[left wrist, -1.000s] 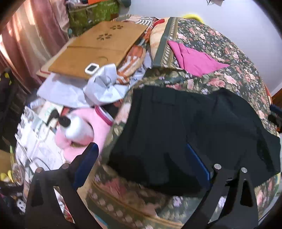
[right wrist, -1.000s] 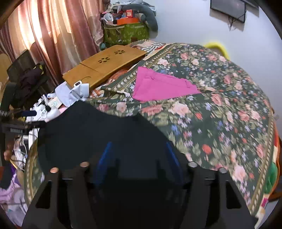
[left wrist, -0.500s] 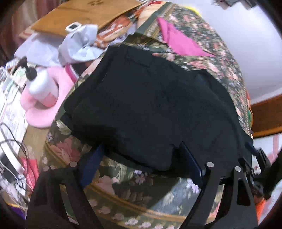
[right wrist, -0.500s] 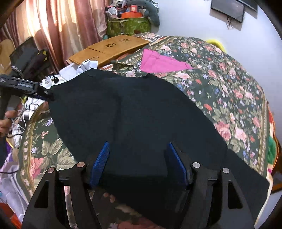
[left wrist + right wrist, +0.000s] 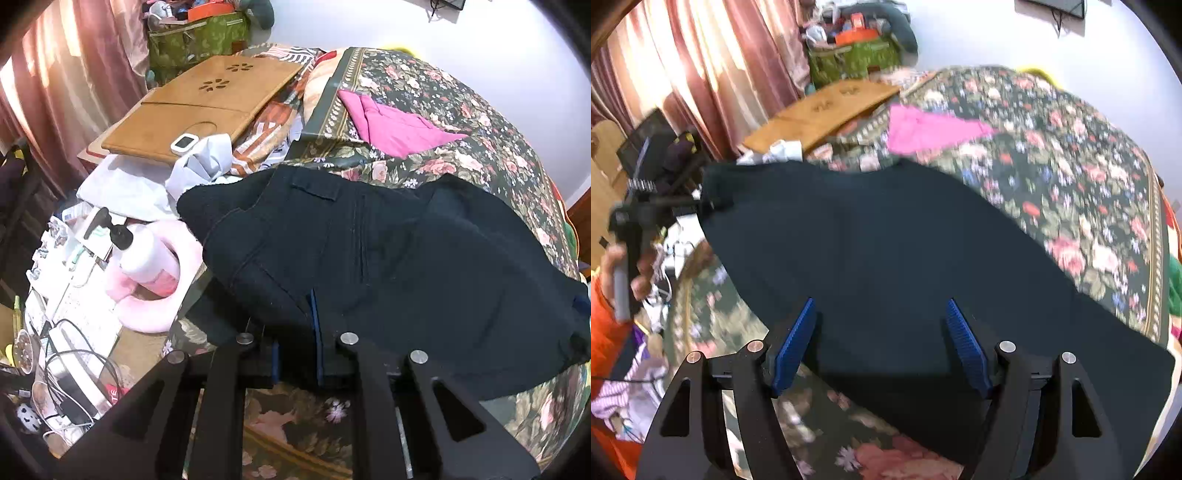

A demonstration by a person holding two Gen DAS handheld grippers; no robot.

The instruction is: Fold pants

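Floral bedspread (image 5: 461,122) carries the black pants (image 5: 406,258) across its near edge. Left gripper (image 5: 295,332) has just clamped onto their hem, it seems, while the right gripper (image 5: 881,343) stands spread over the cloth, gripping nothing.

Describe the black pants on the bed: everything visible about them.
The black pants are dark woven cloth with stitched seams and a flat pocket flap. They lie spread across the floral bedspread, near edge hanging over its border. The left gripper has just closed on that edge, cloth between its jaws; the right gripper stands open over them.
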